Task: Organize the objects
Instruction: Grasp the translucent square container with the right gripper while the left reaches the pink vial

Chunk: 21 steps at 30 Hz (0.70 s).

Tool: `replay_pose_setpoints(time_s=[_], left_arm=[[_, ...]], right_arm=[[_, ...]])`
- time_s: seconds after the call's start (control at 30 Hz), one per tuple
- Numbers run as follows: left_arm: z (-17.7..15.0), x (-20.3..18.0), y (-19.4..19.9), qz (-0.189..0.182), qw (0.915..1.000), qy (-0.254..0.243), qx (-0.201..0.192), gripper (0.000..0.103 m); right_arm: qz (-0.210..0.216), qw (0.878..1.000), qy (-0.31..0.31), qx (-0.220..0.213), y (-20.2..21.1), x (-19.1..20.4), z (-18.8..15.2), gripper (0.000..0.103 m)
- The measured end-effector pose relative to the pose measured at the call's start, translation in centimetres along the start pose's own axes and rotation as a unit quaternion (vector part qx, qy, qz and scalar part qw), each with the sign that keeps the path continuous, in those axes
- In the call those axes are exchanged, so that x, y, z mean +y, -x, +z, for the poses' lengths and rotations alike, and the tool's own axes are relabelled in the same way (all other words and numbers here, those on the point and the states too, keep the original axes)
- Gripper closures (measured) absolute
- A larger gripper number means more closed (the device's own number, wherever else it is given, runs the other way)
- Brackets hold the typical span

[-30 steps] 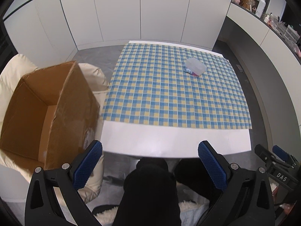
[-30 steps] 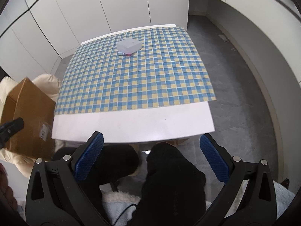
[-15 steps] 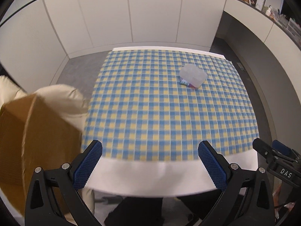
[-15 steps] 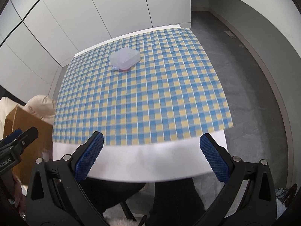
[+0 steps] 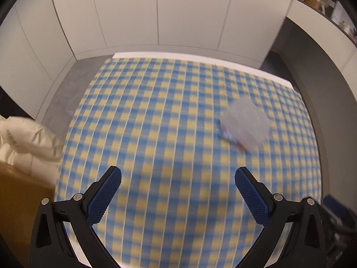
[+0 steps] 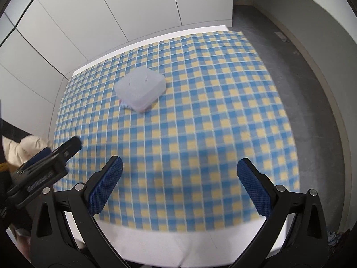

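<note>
Left gripper (image 5: 178, 178) and right gripper (image 6: 179, 169) held over near edge of checked tablecloth (image 6: 200, 116), jaws wide apart, empty | frosted plastic box (image 6: 140, 88) far side, blurred in left view | small packet (image 6: 125, 105) half hidden beneath, unreadable | cardboard box (image 5: 20, 201) cut off left.

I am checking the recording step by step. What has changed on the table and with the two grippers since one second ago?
Both grippers moved forward over the checked cloth: the left gripper away from the cardboard box, the right gripper past the table edge. Nothing was gripped or released; both are open and empty. The translucent container did not move.
</note>
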<state>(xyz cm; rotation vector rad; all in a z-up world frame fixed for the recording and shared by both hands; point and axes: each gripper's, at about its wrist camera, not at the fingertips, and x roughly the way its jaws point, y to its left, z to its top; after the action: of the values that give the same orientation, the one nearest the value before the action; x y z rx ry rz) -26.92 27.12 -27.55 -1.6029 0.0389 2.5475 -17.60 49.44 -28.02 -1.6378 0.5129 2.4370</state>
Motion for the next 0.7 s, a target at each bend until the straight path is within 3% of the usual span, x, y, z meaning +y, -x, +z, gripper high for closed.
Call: replay_pose_setpoints(time_s=[0.13, 0.2, 0.5, 0.7], left_arm=[[2.1, 0.7, -2.6, 0.018, 0.9992, 0.031, -0.016, 0.001], [2.8, 1.5, -4.1, 0.009, 0.9987, 0.049, -0.007, 0.001], [2.1, 2.8, -8.2, 0.002, 0.9970, 0.075, 0.021, 0.001], [2.8, 2.7, -8.8, -0.003, 0.9971, 0.075, 0.017, 0.001]], right_arm=[[0.004, 1.000, -0.014, 0.007, -2.7, 0.8, 2.7, 0.000], [0.010, 1.000, -0.024, 0.013, -4.1, 1.2, 4.0, 0.000], [0.067, 0.994, -0.074, 0.038, -9.5, 4.1, 9.2, 0.000], [0.015, 0.992, -0.111, 0.062, -12.7, 5.8, 10.9, 0.000]])
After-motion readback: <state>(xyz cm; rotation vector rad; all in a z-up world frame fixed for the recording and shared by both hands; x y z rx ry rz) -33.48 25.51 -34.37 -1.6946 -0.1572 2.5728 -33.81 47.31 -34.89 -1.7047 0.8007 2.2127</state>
